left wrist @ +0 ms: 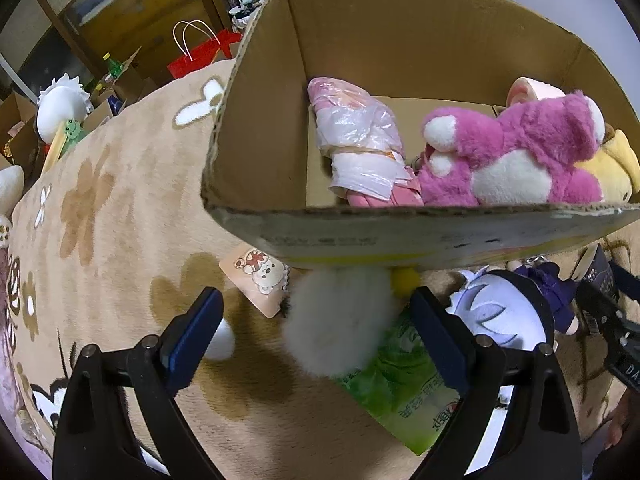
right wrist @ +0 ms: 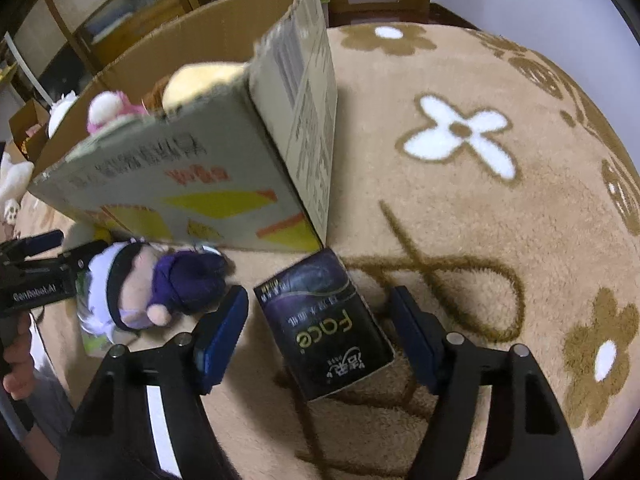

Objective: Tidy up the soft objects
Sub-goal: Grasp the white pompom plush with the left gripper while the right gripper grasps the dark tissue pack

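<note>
A cardboard box (left wrist: pixel 256 112) stands on the beige flowered blanket (left wrist: pixel 100 208); it holds a pink plush bear (left wrist: pixel 516 152), a plastic-wrapped pink toy (left wrist: pixel 360 136) and a yellow plush (left wrist: pixel 612 164). My left gripper (left wrist: pixel 316 320) is open over a white fluffy plush (left wrist: pixel 340 320) and a green packet (left wrist: pixel 404 384) below the box's front wall. A white-haired doll in purple (right wrist: pixel 156 292) lies beside it. My right gripper (right wrist: pixel 320 336) is open around a dark tissue pack (right wrist: pixel 324 324) next to the box's corner (right wrist: pixel 316 160).
A small card with bear drawings (left wrist: pixel 260 280) lies on the blanket by the box. Beyond the blanket's edge are a red paper bag (left wrist: pixel 200 56), cardboard boxes, bottles and more plush toys (left wrist: pixel 60 108). Wooden furniture stands behind.
</note>
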A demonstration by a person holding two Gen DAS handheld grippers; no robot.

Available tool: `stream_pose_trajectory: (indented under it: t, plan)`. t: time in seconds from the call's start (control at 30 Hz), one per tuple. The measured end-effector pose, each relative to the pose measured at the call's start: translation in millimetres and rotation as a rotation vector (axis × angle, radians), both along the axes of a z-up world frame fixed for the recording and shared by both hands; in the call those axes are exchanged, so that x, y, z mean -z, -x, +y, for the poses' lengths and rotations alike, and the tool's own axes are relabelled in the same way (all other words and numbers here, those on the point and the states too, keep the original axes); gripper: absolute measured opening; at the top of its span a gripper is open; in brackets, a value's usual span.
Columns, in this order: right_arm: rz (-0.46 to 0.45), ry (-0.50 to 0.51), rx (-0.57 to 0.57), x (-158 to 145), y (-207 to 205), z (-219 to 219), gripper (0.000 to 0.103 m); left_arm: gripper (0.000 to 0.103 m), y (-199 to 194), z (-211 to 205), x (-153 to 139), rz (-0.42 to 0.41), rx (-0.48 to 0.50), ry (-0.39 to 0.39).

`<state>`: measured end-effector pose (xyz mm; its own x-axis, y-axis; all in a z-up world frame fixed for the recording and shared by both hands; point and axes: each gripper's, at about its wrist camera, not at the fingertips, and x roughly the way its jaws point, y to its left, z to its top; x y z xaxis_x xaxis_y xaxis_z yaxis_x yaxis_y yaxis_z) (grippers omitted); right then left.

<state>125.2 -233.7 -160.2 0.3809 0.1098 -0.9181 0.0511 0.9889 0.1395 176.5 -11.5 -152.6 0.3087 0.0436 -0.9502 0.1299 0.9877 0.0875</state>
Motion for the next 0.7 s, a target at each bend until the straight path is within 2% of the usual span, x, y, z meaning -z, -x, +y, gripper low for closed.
stream_pose_trajectory:
  t: [0.1,0.13,0.23,0.33,0.53,0.7]
  plan:
    - [0.011,0.009,-0.008,1,1,0,0.076,0.081,-2,3,3,0.022,-0.015,0.023]
    - [0.014,0.011,-0.009,2,2,0,0.076,0.075,-3,4,4,0.026,-0.019,0.026]
    - [0.023,0.036,-0.009,3,5,1,0.067,0.072,-6,8,10,0.057,-0.037,0.043]
    - [0.022,0.037,-0.009,2,8,1,0.065,0.057,-7,10,13,0.084,-0.046,0.063]
    - [0.02,0.046,-0.006,-2,11,2,0.063,0.049,-5,12,15,0.083,-0.043,0.055]
    - [0.0,0.041,0.004,-10,16,1,0.062,0.047,-4,13,12,0.068,-0.047,0.056]
